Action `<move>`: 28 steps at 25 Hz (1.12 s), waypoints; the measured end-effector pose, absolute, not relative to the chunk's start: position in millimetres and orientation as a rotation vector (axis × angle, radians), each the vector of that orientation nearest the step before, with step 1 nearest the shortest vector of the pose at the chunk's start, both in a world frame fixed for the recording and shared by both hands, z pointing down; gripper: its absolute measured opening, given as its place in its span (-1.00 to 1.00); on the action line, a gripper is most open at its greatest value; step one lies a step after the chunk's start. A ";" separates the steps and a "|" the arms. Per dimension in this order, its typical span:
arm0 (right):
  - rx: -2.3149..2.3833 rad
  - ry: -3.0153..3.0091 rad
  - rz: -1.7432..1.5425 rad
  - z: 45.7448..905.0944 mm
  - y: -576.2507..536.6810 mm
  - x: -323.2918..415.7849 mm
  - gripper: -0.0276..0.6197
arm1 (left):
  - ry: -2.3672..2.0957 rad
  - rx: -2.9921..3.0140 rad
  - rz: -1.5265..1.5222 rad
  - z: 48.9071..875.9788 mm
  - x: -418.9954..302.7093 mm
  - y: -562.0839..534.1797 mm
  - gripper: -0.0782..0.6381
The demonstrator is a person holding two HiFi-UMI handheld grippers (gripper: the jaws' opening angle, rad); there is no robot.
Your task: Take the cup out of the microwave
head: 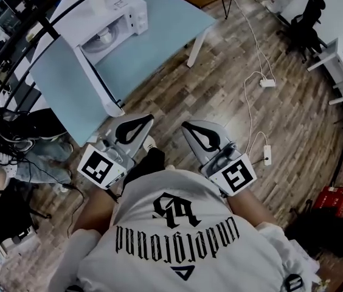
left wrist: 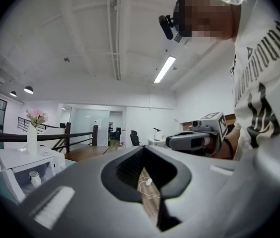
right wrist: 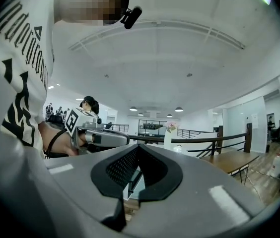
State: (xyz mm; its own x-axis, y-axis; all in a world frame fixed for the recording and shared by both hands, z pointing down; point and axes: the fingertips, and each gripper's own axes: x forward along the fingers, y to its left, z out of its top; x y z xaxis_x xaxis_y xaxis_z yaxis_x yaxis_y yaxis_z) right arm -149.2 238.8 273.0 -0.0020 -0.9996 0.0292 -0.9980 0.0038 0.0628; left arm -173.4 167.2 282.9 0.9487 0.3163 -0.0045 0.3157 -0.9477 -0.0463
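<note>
Wood-plank flooring lies between me and the pale blue table (head: 159,35). The microwave (head: 107,17) sits at its far left corner, a vase of flowers (left wrist: 32,133) on top. The cup (head: 104,36) is inside the cavity, which looks open at the front.

I judge this to be the approach, with nothing grasped yet. My left gripper (head: 142,124) and right gripper (head: 194,131) are held level in front of my chest, well apart from the table, both pinched closed on nothing. Next I need to close the gap to the microwave, spread one pair of jaws and line them up on the cup.

The head view gives the layout from above. The left gripper view shows the cup (left wrist: 34,178) side-on, while the right gripper view catches mainly the vase and railing.
</note>
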 end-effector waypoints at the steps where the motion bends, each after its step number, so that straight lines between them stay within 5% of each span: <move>1: 2.171 -2.173 -0.031 273.5 234.1 -142.4 -0.91 | -0.501 -3.055 0.022 282.1 -167.2 162.3 -0.64; 28: 1.891 -2.365 -0.041 266.9 -26.4 -73.6 -0.91 | -0.301 -3.191 0.024 270.1 -93.4 -57.7 -0.64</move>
State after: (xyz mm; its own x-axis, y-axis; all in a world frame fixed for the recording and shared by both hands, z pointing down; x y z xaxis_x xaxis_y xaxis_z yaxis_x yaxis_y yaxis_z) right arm -73.6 -26.4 266.9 -0.2160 -0.9738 0.0710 -0.9707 0.2220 0.0917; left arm -93.4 -57.7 270.1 0.9823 0.1864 -0.0206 0.1874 -0.9803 0.0624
